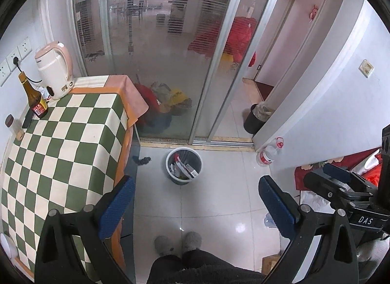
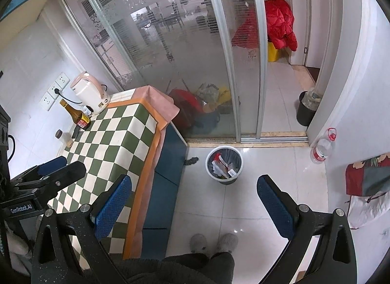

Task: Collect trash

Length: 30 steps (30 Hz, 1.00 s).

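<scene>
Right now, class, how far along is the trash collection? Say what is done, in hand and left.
Done: the grey bin already holds wrappers and paper. In hand: nothing; the left gripper and right gripper are both open and empty. Left: a small dark scrap lies on the floor beside the bin. The checked tablecloth shows no obvious litter.

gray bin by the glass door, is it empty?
No. The gray bin on the floor already holds wrappers and paper scraps, plainly seen in the right wrist view.

One kettle (image 1: 54, 70), two bins (image 1: 184, 165) (image 1: 256, 118), two bottles (image 1: 34, 97) (image 1: 269, 152), two slippers (image 1: 167, 245) (image 1: 192, 240)
</scene>
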Each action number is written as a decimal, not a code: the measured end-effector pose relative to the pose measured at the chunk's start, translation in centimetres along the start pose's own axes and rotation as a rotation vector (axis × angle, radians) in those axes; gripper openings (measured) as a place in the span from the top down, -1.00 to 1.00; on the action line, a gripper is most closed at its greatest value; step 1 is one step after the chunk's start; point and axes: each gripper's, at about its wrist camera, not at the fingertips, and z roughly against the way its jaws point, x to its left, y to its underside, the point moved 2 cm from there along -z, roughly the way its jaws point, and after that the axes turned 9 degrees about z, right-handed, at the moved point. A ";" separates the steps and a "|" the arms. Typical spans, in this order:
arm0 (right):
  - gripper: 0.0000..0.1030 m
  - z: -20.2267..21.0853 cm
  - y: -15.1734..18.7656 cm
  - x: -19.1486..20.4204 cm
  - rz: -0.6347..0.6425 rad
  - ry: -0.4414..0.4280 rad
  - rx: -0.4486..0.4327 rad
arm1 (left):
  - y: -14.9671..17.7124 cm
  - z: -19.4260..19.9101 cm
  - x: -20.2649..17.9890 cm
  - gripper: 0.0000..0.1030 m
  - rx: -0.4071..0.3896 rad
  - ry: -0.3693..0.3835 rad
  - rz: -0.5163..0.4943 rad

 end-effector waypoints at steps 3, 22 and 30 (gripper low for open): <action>-1.00 0.0 0.1 -0.1 -0.004 -0.001 0.002 | 0.0 -0.3 -0.1 -1.00 0.009 0.006 0.005; -1.00 -0.5 0.8 0.1 -0.011 -0.032 0.022 | 0.2 -0.5 -0.5 -1.00 0.040 0.047 0.034; -1.00 -0.5 0.8 -0.1 -0.018 -0.040 0.033 | 0.2 -0.6 -0.6 -1.00 0.047 0.051 0.037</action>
